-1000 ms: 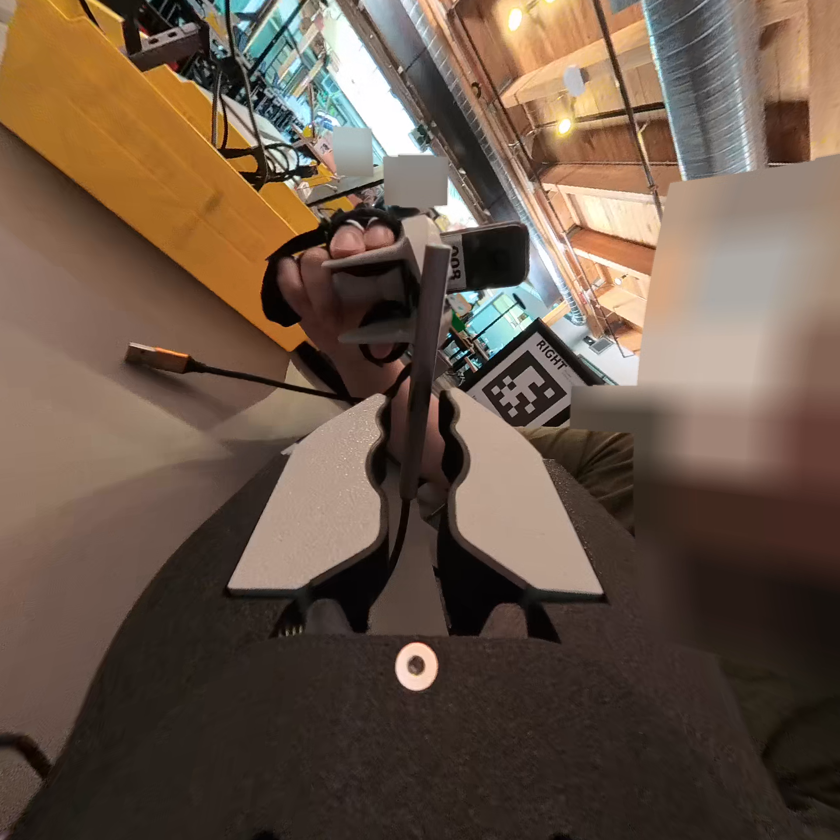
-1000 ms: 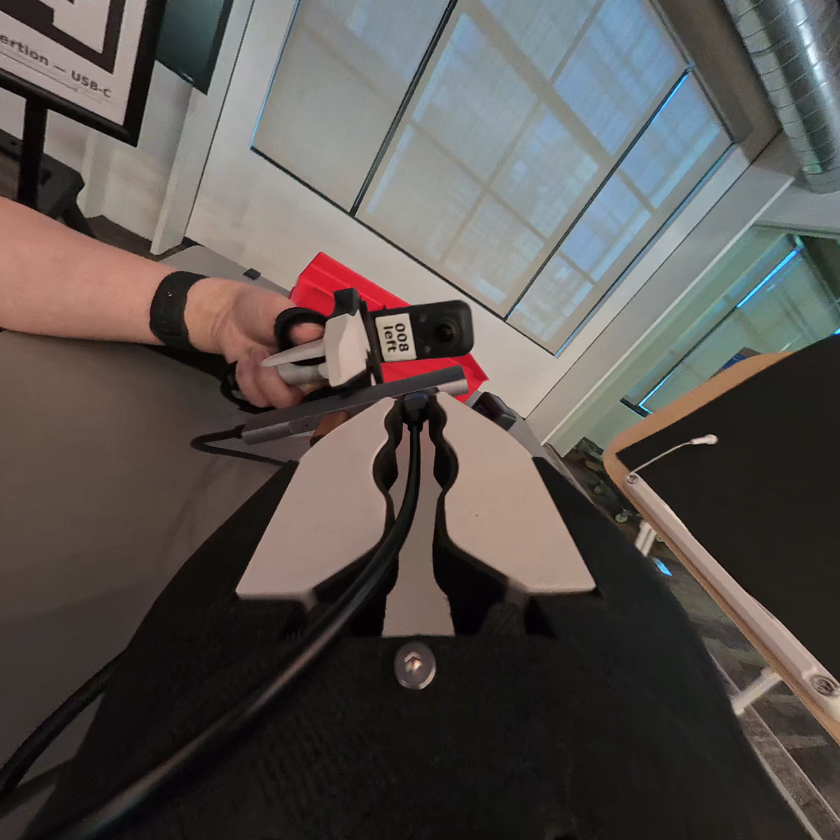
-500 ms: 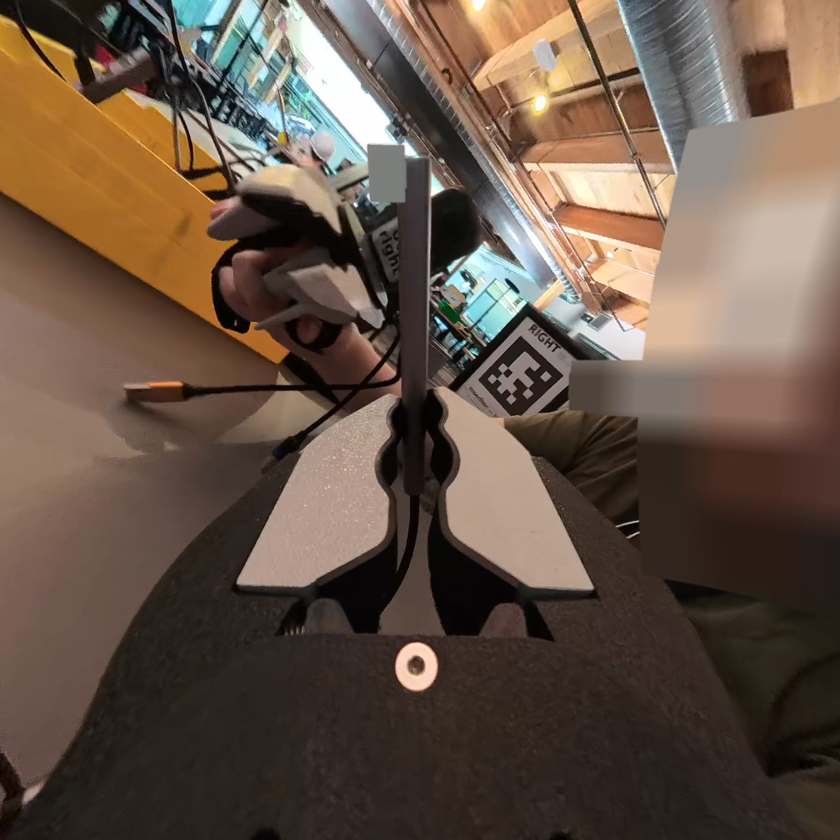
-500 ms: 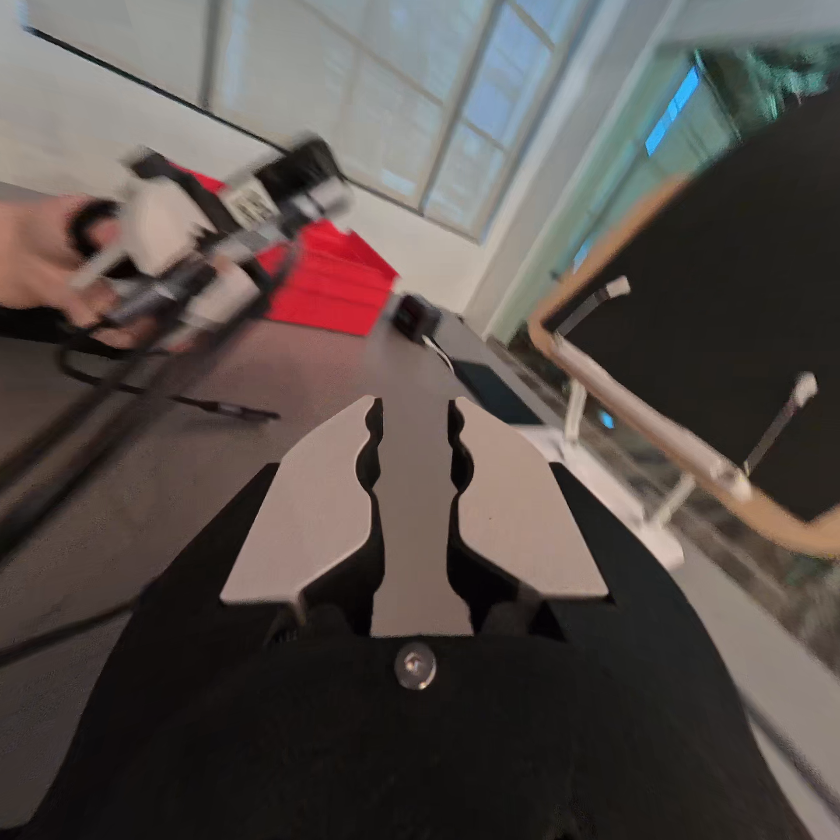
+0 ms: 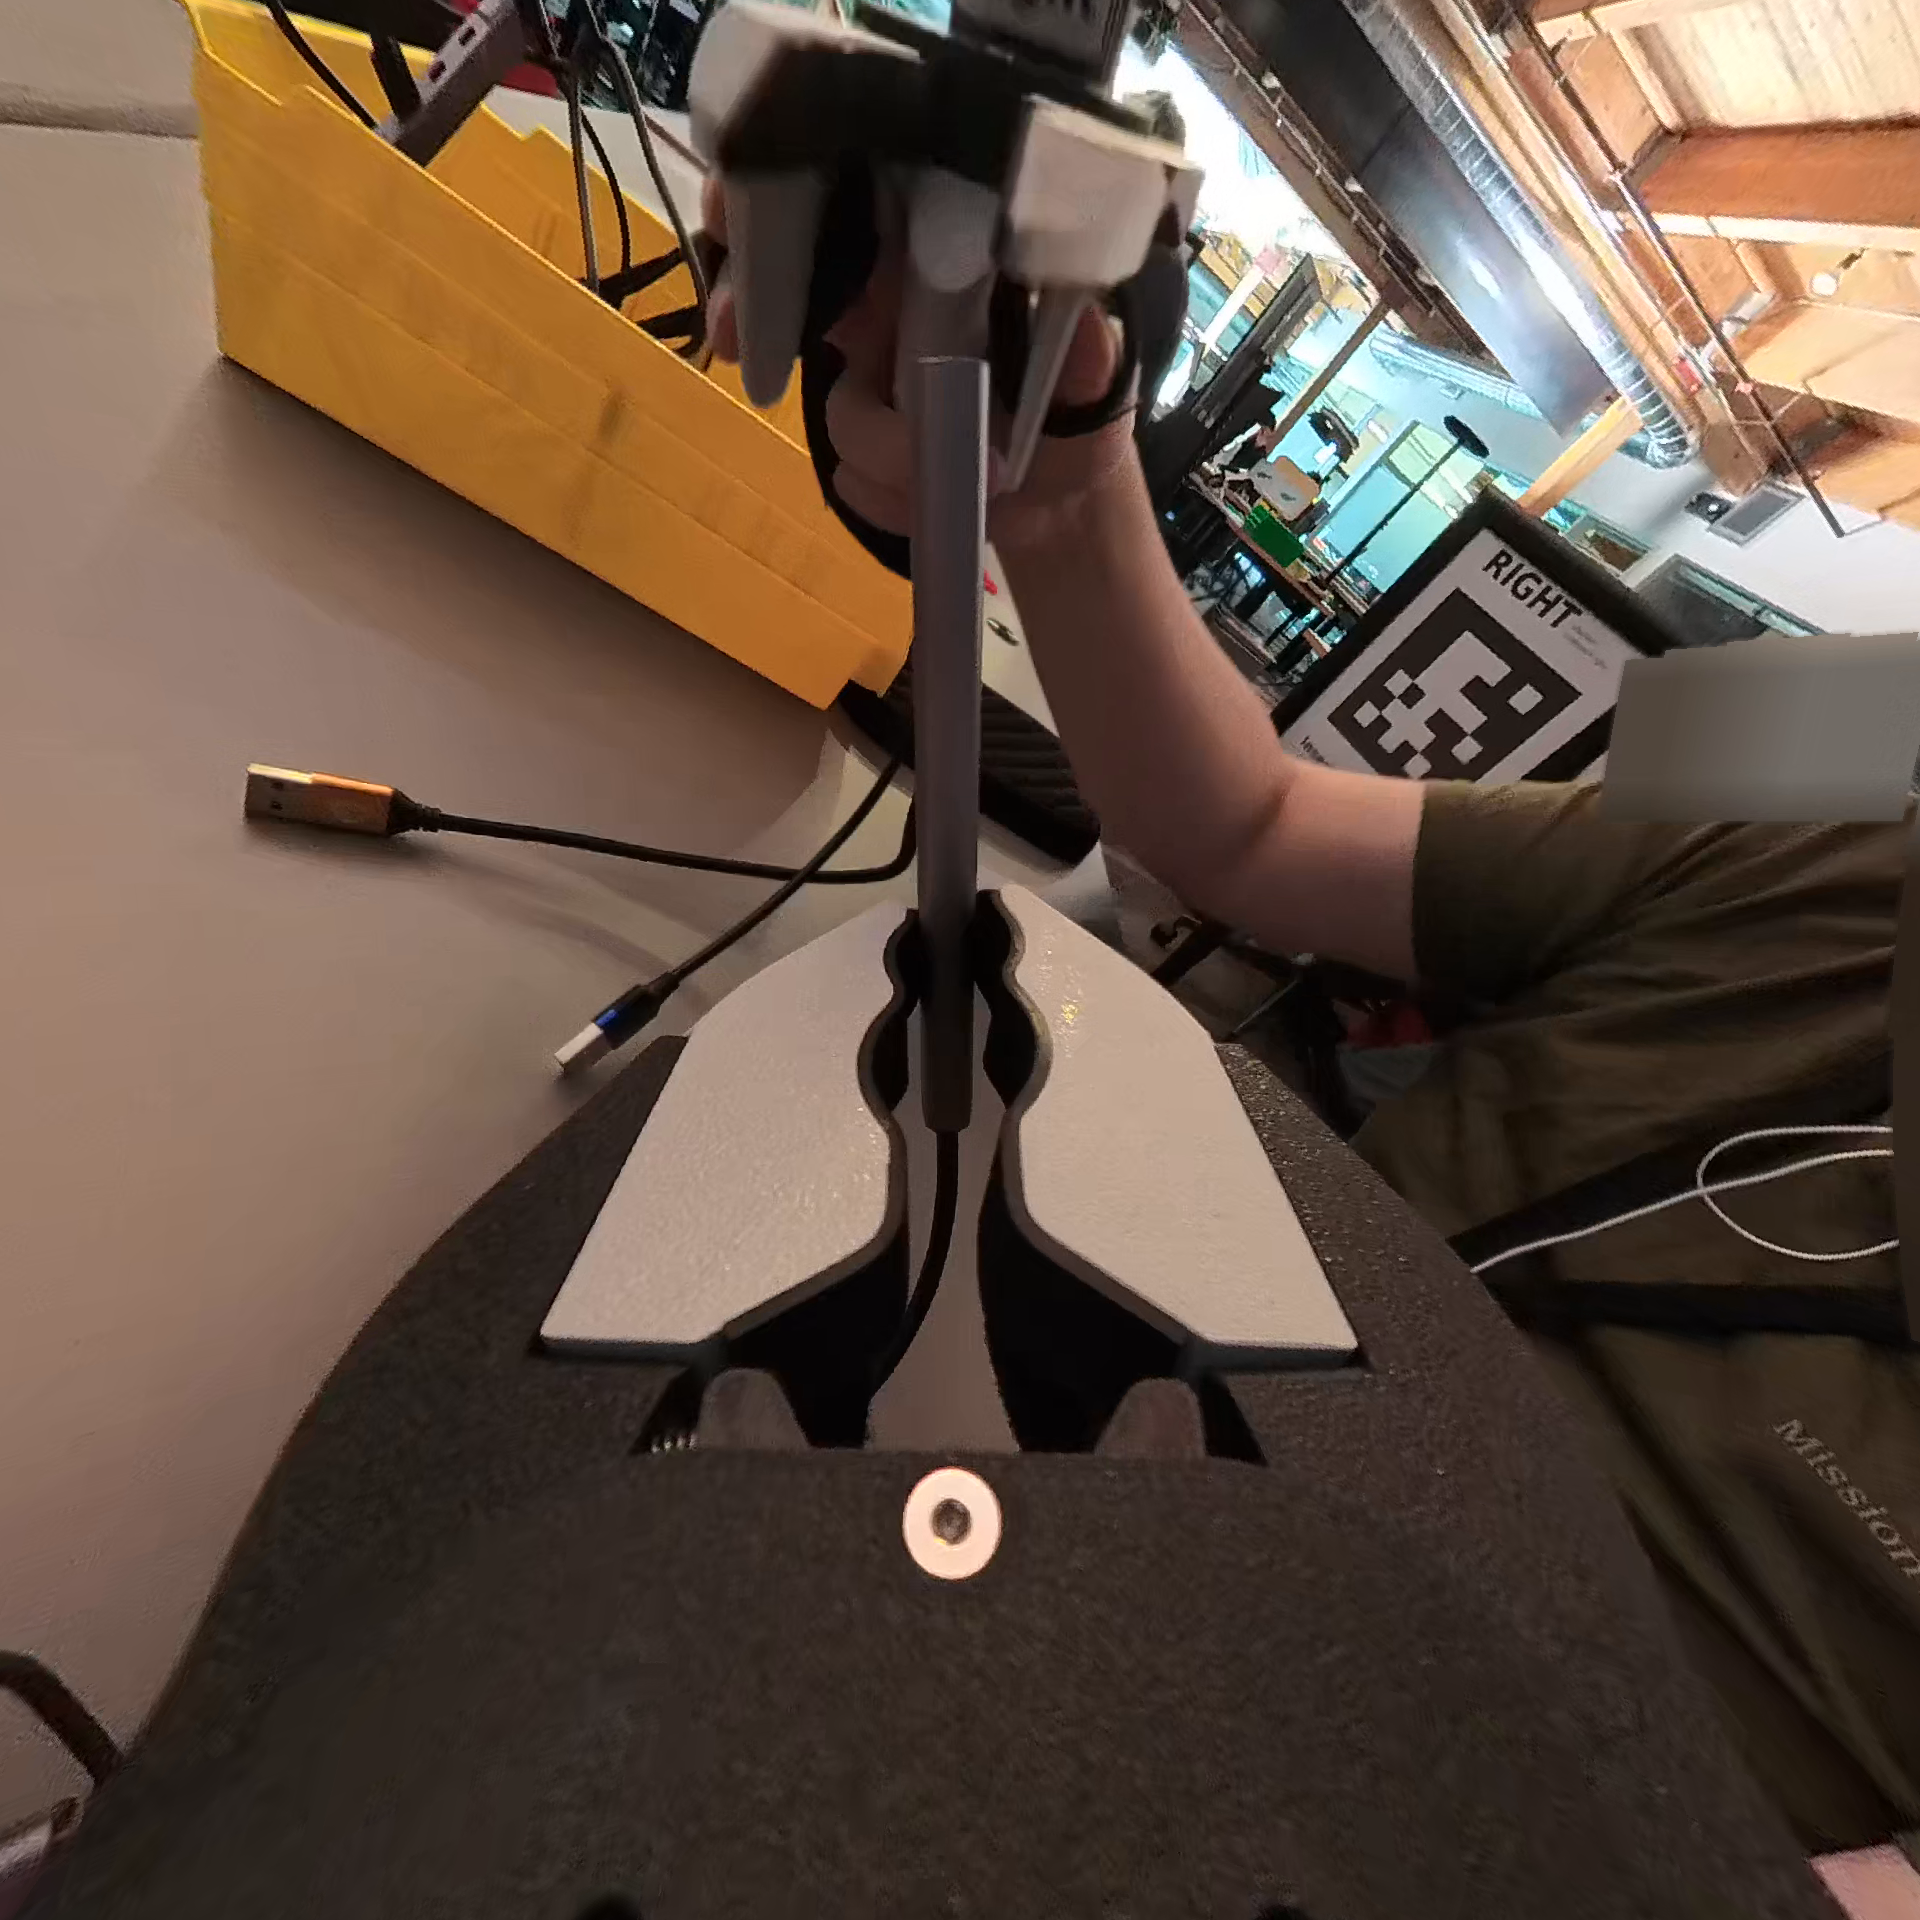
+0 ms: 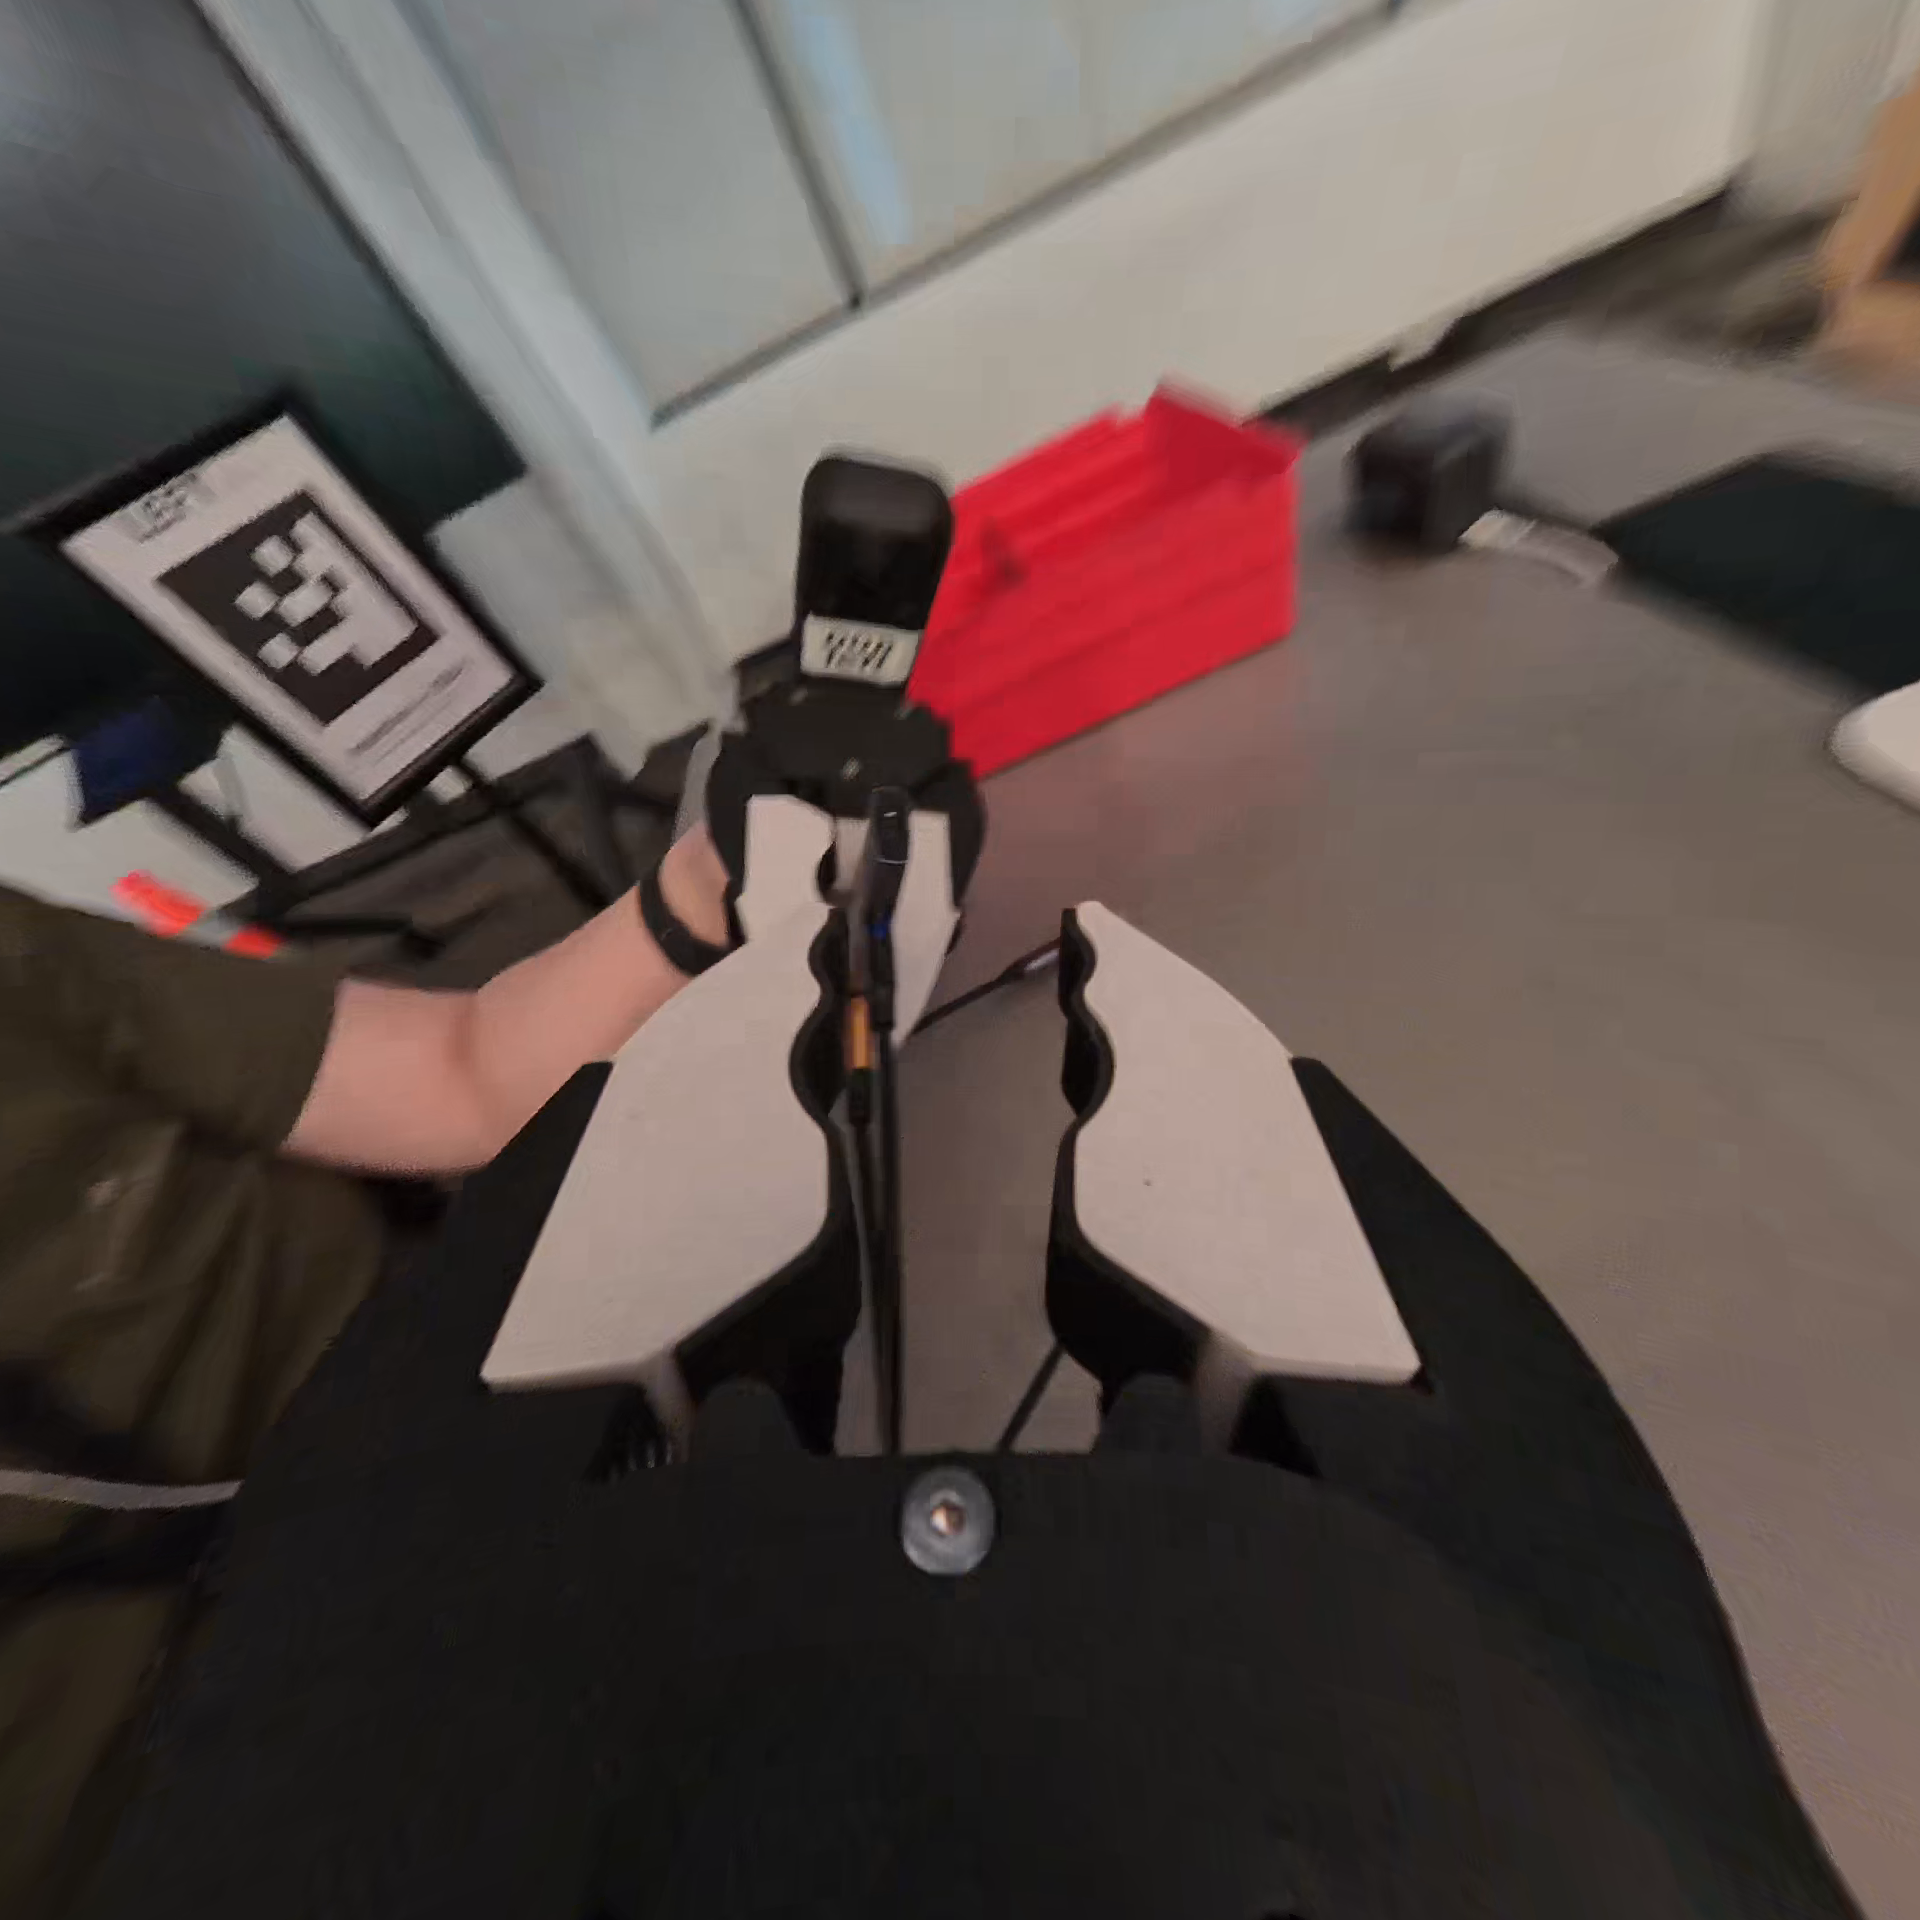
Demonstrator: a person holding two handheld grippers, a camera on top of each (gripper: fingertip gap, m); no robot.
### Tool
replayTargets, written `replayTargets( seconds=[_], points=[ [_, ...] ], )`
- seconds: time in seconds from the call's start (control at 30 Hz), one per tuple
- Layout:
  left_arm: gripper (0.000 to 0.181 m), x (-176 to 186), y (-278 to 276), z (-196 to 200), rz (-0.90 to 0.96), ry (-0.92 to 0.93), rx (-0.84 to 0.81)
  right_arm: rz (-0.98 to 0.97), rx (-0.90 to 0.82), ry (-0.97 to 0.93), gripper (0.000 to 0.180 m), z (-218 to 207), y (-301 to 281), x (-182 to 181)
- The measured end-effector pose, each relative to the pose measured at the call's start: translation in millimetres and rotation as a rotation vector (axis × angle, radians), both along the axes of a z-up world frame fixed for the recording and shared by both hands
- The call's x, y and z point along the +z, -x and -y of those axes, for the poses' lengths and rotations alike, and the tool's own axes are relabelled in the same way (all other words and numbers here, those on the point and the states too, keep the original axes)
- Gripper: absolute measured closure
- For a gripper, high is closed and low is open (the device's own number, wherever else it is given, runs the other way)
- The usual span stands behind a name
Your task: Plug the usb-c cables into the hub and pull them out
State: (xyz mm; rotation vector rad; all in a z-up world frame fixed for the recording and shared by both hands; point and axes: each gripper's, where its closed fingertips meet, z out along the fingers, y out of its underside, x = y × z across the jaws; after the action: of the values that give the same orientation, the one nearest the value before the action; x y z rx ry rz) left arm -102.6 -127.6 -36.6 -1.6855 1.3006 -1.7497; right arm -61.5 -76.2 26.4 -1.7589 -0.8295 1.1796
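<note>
My left gripper [image 5: 948, 997] is clamped on the hub [image 5: 945, 727], a slim grey bar held edge-on and pointing to 12 o'clock in the left wrist view, its own lead trailing back between the fingers. My right gripper [image 6: 940, 977] hangs just past the hub's far tip with its fingers spread wide and nothing between them; in its own blurred view the hub [image 6: 878, 862] shows end-on at 12 o'clock.

Two cables lie loose on the table [image 5: 260, 1039]: an orange plug [image 5: 322, 802] at 9 o'clock and a blue-collared plug [image 5: 613, 1031] nearer my left fingers, their cords crossing under the hub. I can't tell which is usb-c from here.

My call is that no plug is seated and the next job is a pickup. I'd keep the hub still and raised, drop the right gripper straight onto one plug's shell, and grip it square so it stays true for insertion.

The yellow bin [image 5: 499, 343] hems the table at 11 o'clock; bare surface from 7 to 9 o'clock gives room. The crossed cords could snag.
</note>
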Motion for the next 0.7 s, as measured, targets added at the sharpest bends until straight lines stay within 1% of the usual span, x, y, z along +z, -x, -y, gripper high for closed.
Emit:
replayTargets(
  seconds=[0.07, 0.17, 0.2, 0.3, 0.4, 0.47, 0.53, 0.57, 0.63, 0.7],
  points=[
    [0.171, -3.4, -1.6, 2.3, -0.022, -0.009, -0.006, 0.08, 0.081, 0.118, 0.14, 5.9, 18.4, -11.1],
    [0.171, -8.3, -3.4, 8.8, -0.055, -0.043, -0.029, 0.206, 0.151, 0.204, 0.148, 11.8, 34.7, -21.7],
    [0.171, -9.1, -4.0, 10.8, -0.061, -0.048, -0.036, 0.248, 0.163, 0.212, 0.15, 12.8, 37.6, -24.8],
    [0.171, -9.4, -4.1, 12.3, -0.063, -0.051, -0.045, 0.326, 0.242, 0.25, 0.166, 25.2, 44.5, -29.6],
    [0.171, -10.5, -2.8, 16.0, -0.07, -0.062, -0.066, 0.411, 0.296, 0.257, 0.169, 37.0, 46.6, -39.7],
    [0.171, -13.5, -3.1, 21.8, -0.078, -0.104, -0.091, 0.418, 0.319, 0.244, 0.169, 42.4, 47.9, -40.1],
    [0.171, -7.0, -5.3, 22.8, -0.036, -0.135, -0.082, 0.398, 0.296, 0.22, 0.169, 41.5, 44.6, -32.9],
    [0.167, 3.3, -6.2, 19.6, 0.02, -0.15, -0.049, 0.392, 0.259, 0.211, 0.169, 37.4, 39.5, -27.3],
    [0.139, 34.6, -0.6, 10.6, 0.17, -0.178, 0.047, 0.378, 0.19, 0.186, 0.169, 28.8, 22.5, -7.5],
    [0.125, 65.8, 15.0, 5.5, 0.313, -0.222, 0.13, 0.319, 0.13, 0.153, 0.169, 22.0, 0.0, 31.0]
  ],
)
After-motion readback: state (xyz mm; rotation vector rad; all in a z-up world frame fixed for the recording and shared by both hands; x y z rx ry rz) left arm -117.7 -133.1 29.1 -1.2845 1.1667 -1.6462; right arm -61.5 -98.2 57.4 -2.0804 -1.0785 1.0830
